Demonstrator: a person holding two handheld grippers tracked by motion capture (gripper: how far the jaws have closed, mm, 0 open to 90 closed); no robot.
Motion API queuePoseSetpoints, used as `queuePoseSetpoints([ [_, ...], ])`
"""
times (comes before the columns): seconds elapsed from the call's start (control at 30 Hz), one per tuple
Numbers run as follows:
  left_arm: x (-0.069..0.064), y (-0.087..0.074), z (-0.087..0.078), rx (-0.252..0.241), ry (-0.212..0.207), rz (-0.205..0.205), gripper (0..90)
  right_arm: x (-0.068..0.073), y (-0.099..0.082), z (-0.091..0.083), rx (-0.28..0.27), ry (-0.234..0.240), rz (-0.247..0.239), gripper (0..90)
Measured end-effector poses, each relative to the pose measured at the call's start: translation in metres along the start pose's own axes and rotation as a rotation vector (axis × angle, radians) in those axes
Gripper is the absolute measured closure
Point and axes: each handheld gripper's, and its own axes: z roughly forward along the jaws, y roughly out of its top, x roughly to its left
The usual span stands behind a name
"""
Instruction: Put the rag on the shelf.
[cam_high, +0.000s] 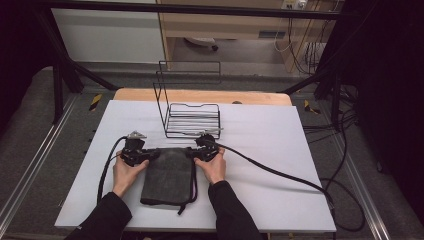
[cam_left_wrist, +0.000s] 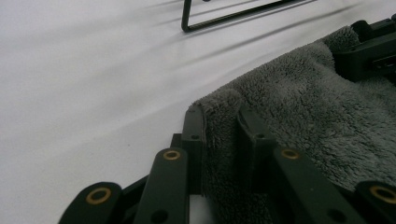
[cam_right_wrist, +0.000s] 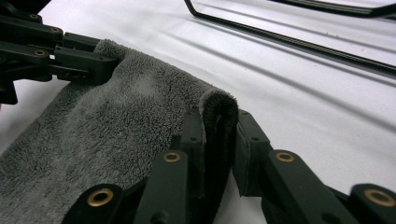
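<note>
Tongs on both sides have hold of the same grey towel (cam_high: 167, 175), 1 corner each. The left tongs (cam_high: 145, 155) pinch the far left corner, the fleece squeezed between the 2 black jaws in the left gripper view (cam_left_wrist: 223, 140). The right tongs (cam_high: 196, 153) have the far right corner, and in the right gripper view (cam_right_wrist: 218, 140) a folded lip of cloth stands up between the jaws: the left jaw lies against it, while a thin gap may remain at the right jaw, so the grip looks snug but perhaps not fully pressed home.

Taking the 2 far corners at once probably serves to keep that edge taut and level, so the towel can be lifted or folded without bunching. It lies folded on the near middle of the tabletop (cam_high: 280, 150), between the person's 2 hands, its long side running toward the person, a dark cord (cam_high: 192, 192) along its right edge.

Behind it, near but apart, stands a black wire rack (cam_high: 192, 117), empty, possibly where the towel is headed.

White and matte, the tabletop sits on a wooden board (cam_high: 200, 95). Around it are a dark metal frame (cam_high: 65, 70), grey floor, black cables (cam_high: 280, 175) and pale cabinets (cam_high: 225, 25).
</note>
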Motion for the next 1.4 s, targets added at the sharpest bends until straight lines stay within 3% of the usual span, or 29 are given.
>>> queuePoseSetpoints([
  [0.23,0.000,0.000,-0.001,-0.009,-0.002,-0.002,77.1,0.000,0.001,-0.002,-0.003,0.004,0.006,79.2],
  [0.4,0.002,-0.001,-0.005,-0.033,-0.018,-0.027,78.5,0.001,0.000,-0.005,-0.022,0.006,0.000,79.5],
  [0.83,-0.004,-0.001,-0.028,-0.137,-0.030,-0.003,79.5,0.015,0.002,-0.026,-0.109,0.029,-0.038,81.5],
  [1.4,-0.016,0.003,-0.063,-0.277,-0.078,0.025,80.0,0.034,0.002,-0.059,-0.224,0.065,-0.100,82.3],
])
